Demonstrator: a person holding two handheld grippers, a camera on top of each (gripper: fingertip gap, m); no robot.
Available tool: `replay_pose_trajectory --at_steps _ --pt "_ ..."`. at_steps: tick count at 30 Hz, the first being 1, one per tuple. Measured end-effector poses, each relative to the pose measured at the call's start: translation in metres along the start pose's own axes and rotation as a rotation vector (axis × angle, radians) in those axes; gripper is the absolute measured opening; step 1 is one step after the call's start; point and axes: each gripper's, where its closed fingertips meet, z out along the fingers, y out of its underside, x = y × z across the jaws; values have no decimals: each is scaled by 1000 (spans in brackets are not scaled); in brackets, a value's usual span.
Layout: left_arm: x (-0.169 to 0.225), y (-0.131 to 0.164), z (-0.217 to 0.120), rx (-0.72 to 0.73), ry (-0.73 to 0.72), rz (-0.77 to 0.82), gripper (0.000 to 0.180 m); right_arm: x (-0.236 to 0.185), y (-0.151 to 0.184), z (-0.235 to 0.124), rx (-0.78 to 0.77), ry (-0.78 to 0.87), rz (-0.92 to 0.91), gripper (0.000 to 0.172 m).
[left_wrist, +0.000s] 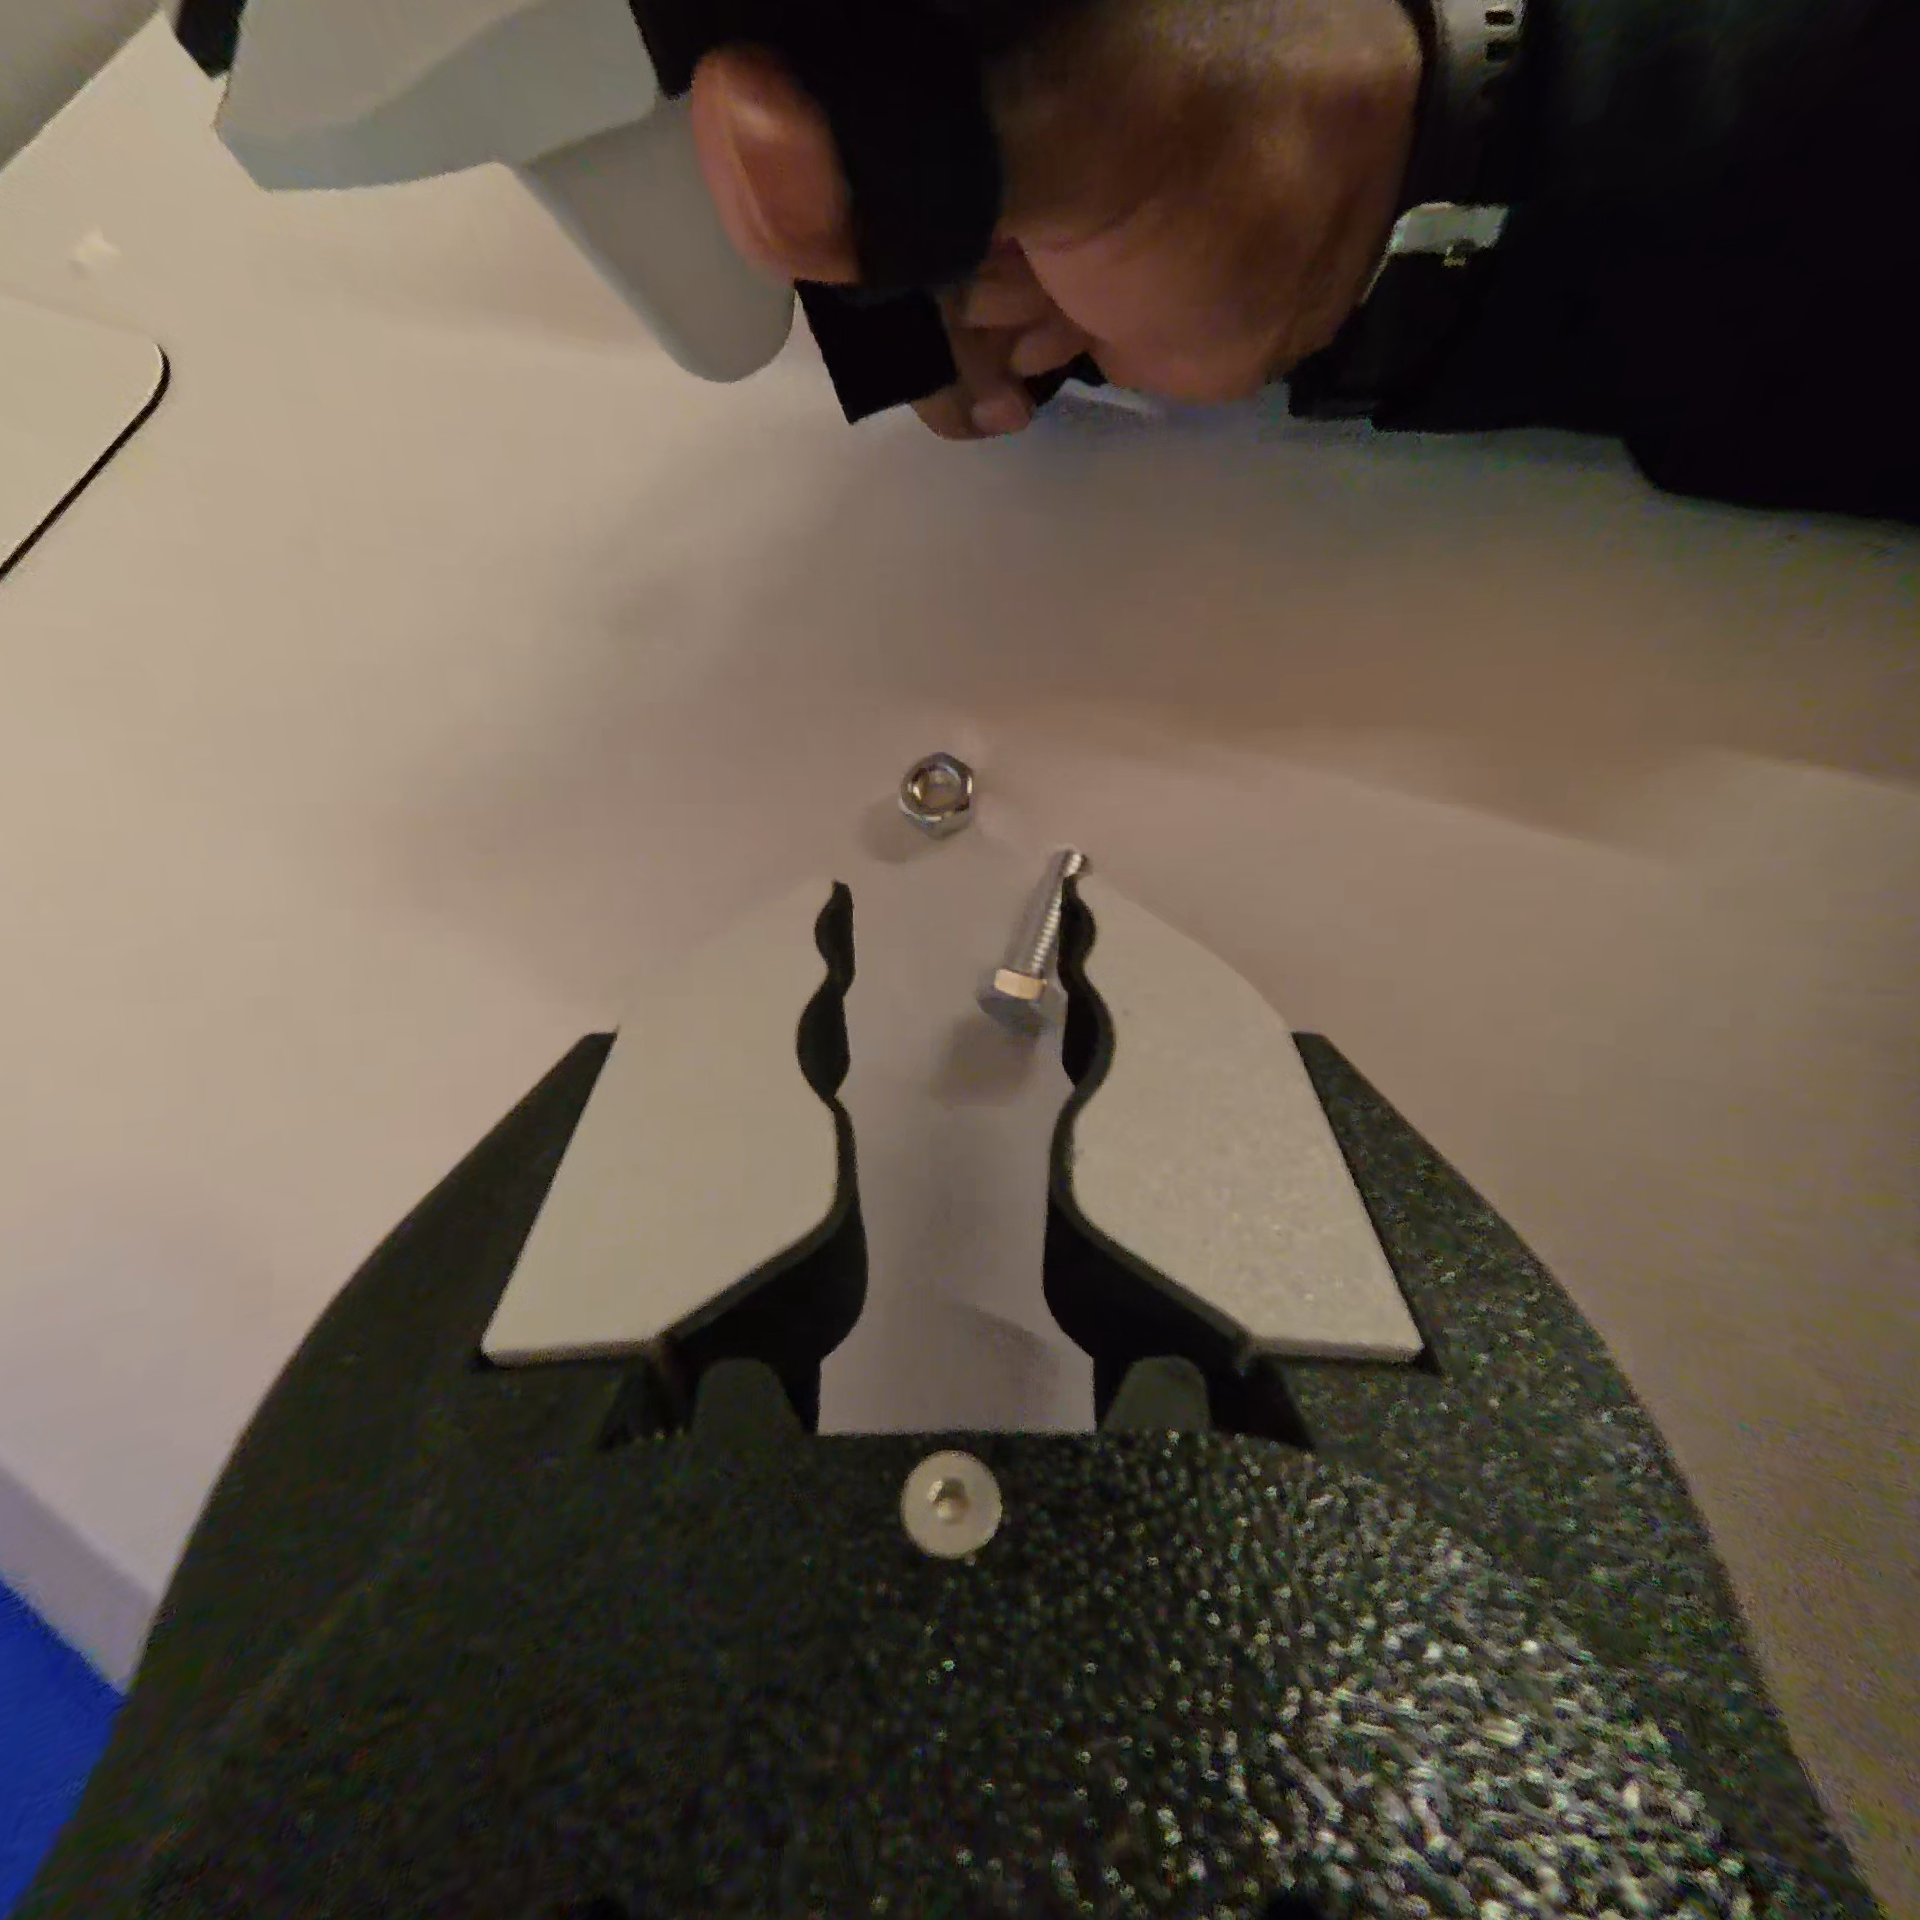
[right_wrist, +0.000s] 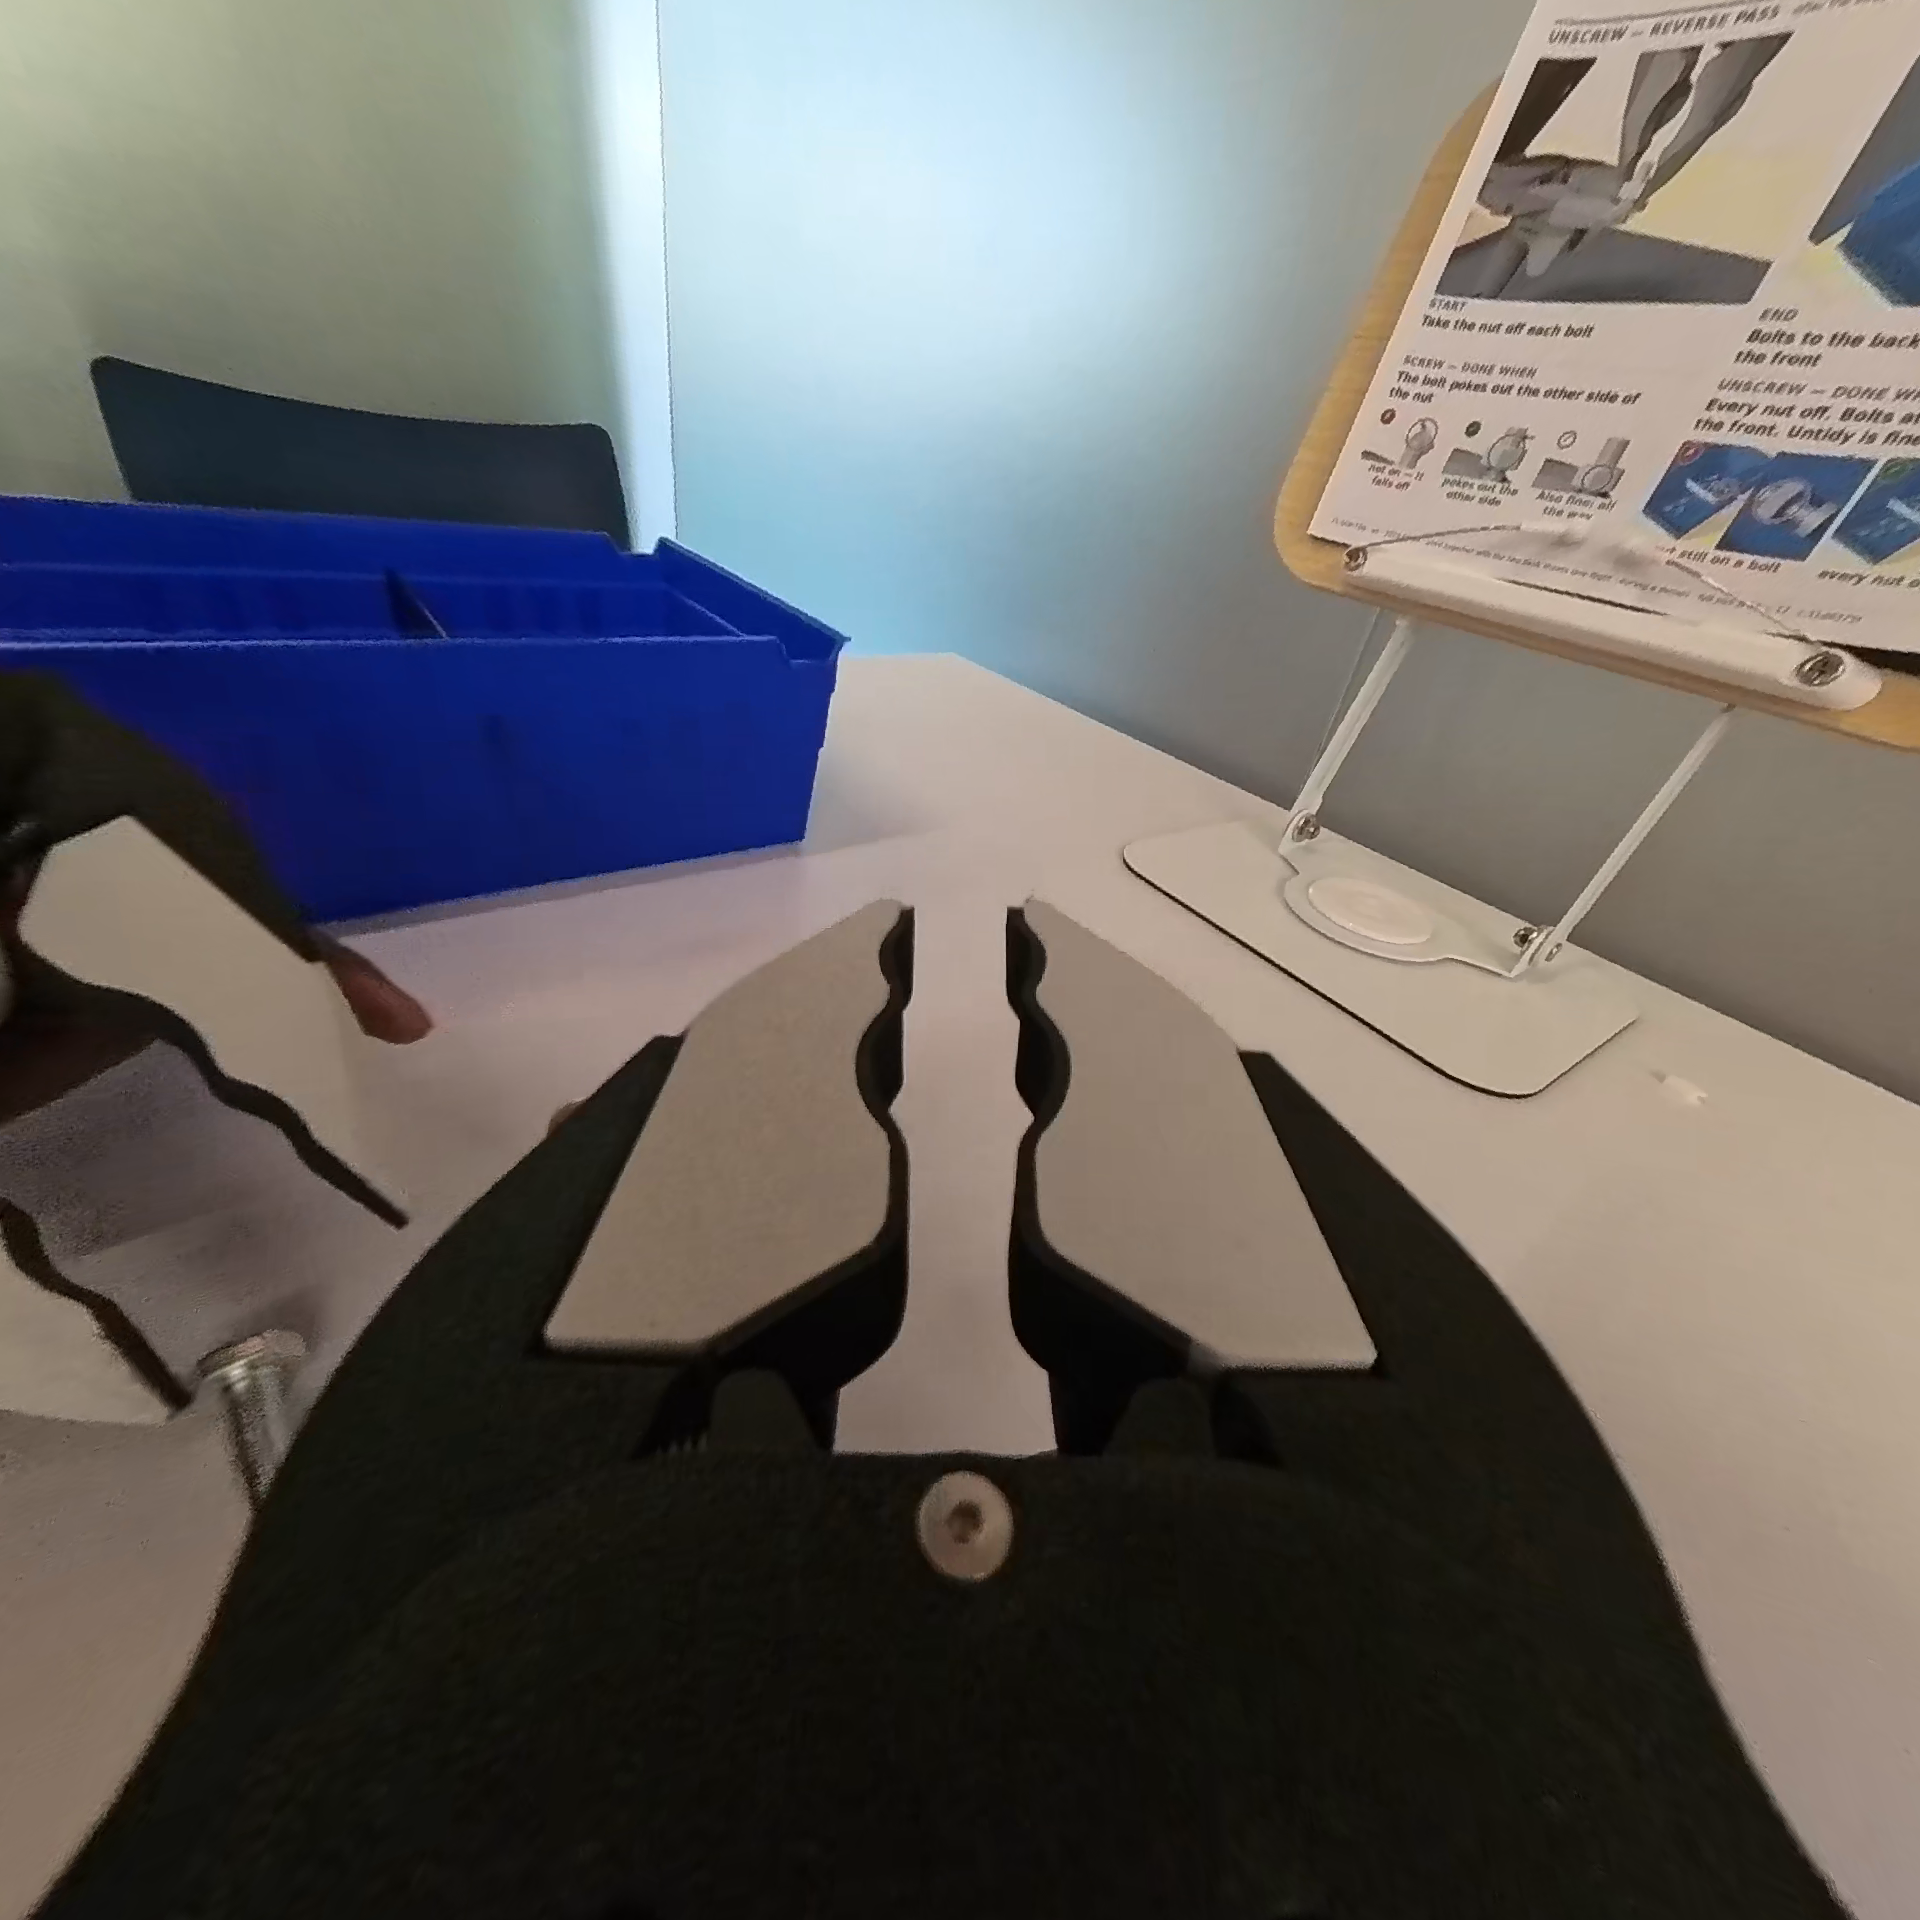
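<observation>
Two grippers: both have pebbled black bodies and flat grey finger plates whose inner edges are cut in waves and lined with black pads.
Left gripper (left_wrist: 961, 904): jaws stand well apart over the pale table (left_wrist: 416, 727); nothing is clamped.
Bolt (left_wrist: 1034, 945): bright threaded steel with a hex head, lying in the gap, its shank slanting toward 1 o'clock. It lies against the black pad of the right-hand finger (left_wrist: 1174, 1039); the left-hand finger is clear of it, so it is not gripped.
Nut (left_wrist: 937, 798): small shiny hexagonal steel ring, flat on the table at 12 o'clock just beyond the fingertips, near the bolt's threaded tip but apart from it.
Hand (left_wrist: 1174, 197): at 12 o'clock in the left wrist view, in a black fingerless strap, around a smooth grey handle (left_wrist: 582, 156).
Right gripper (right_wrist: 961, 914): jaws parted by a narrow slot showing only bare table; grasp is bare, held above the surface.
Blue bin (right_wrist: 416, 748): ribbed plastic, rectangular, with inner dividers, at 10 o'clock from the right gripper.
Stand (right_wrist: 1382, 935): white flat metal base with thin struts at 2 o'clock, carrying a rounded wooden board (right_wrist: 1340, 436) with a printed sheet (right_wrist: 1662, 312).
Chair (right_wrist: 353, 447): dark back behind the bin.
</observation>
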Motion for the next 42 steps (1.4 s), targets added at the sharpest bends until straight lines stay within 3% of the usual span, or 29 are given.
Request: replay_pose_trajectory --at_steps 4,13,16,18,19,21,25,27,30,34,38,42 --pt "-1 4 1 47 -9 -57 39 3 8 2 -19 -3 43 17" --pt "-28 -25 -10 264 -102 -83 45 5 15 4 -34 -14 92 18" --pt "-46 -44 -29 465 -177 -164 48 3 13 3 -23 -25 89 18" --pt "-58 -58 -44 641 -164 -301 45 1 10 3 -5 -42 97 19" --pt "-68 -60 -49 692 -178 -380 44 -1 9 3 1 -52 103 20" --pt "-78 -62 -54 729 -245 -374 45 -4 7 2 14 -67 108 23" --pt "-74 -81 -71 818 -329 -245 43 -17 -14 -3 111 -134 87 29" --pt "-71 -103 -88 943 -326 -262 44 -30 -33 -7 197 -202 120 33" --pt "-80 -133 -131 1287 -271 -435 45 -54 -68 -14 365 -296 246 36" --pt "-103 -135 -166 1638 -212 -716 45 -88 -95 -12 497 -390 436 42" --pt "-107 -129 -182 1747 -279 -793 44 -93 -103 -15 549 -321 488 39" --pt "-94 -135 -184 1749 -208 -848 46 -115 -118 -20 577 -402 441 35"
